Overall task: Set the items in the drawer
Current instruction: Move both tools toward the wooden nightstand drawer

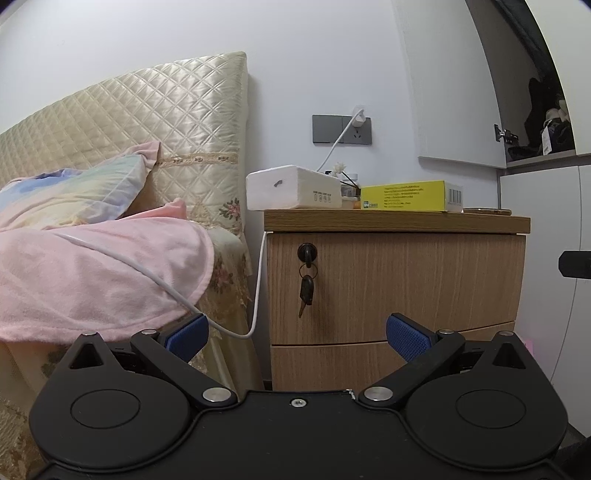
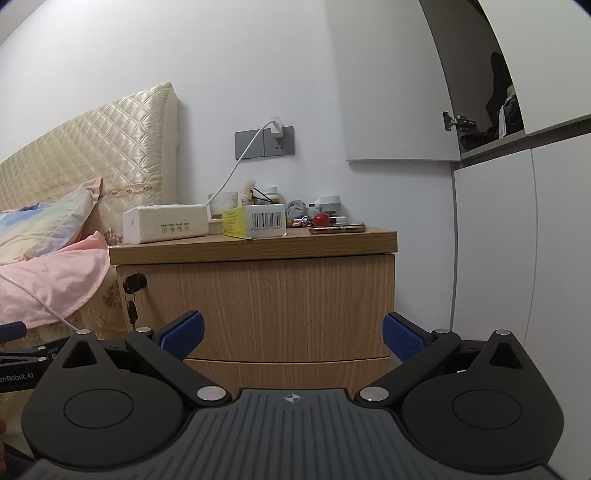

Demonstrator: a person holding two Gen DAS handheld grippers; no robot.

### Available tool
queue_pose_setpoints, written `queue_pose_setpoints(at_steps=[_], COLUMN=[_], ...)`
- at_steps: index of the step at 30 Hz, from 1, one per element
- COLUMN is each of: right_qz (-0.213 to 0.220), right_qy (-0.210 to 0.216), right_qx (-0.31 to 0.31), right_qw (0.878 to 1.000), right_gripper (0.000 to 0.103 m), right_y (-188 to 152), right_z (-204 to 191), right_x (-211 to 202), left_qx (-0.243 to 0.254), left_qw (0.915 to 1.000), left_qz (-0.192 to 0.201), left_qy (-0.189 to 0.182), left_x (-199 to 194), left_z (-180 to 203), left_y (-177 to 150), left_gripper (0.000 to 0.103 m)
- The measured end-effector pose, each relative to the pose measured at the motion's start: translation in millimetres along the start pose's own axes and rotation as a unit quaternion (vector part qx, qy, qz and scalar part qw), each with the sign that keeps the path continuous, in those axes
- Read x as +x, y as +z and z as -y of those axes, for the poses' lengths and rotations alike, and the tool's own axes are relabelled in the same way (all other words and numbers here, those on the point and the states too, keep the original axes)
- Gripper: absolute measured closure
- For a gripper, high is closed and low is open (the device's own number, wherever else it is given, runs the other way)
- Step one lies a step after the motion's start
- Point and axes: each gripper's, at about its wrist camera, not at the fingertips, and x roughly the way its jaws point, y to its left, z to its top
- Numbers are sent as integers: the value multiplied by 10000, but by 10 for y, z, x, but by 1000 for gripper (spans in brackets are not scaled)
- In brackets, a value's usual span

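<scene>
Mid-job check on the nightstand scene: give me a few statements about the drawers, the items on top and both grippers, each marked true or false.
1. The top drawer is shut. True.
2. The left gripper holds the yellow box. False: it is open and empty; the box lies on the nightstand top.
3. A key hangs from the drawer lock. True.
4. The right gripper is shut. False: its jaws stand wide apart.
5. The tissue pack lies right of the yellow box. False: it lies left of it.
6. A phone lies on the nightstand top. True.

White wall (image 1: 147, 33) behind quilted headboard (image 1: 147, 122), wardrobe (image 2: 517, 258) right.
</scene>
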Motion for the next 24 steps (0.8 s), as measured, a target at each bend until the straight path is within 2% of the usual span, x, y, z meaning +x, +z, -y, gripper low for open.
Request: queue_pose_setpoints(at_steps=[24], right_qz=[83], right_qy=[93], right_qx=[-90], right_qw=[9999], right_gripper=[0], right_y=[-39], right_z=[-33], right_x=[-3], left_qx=[47], left_qw=[10000], left_qz=[-8], left_qy=[-21], left_x=[8], left_z=[-44], left_y=[-10], left_gripper=[1])
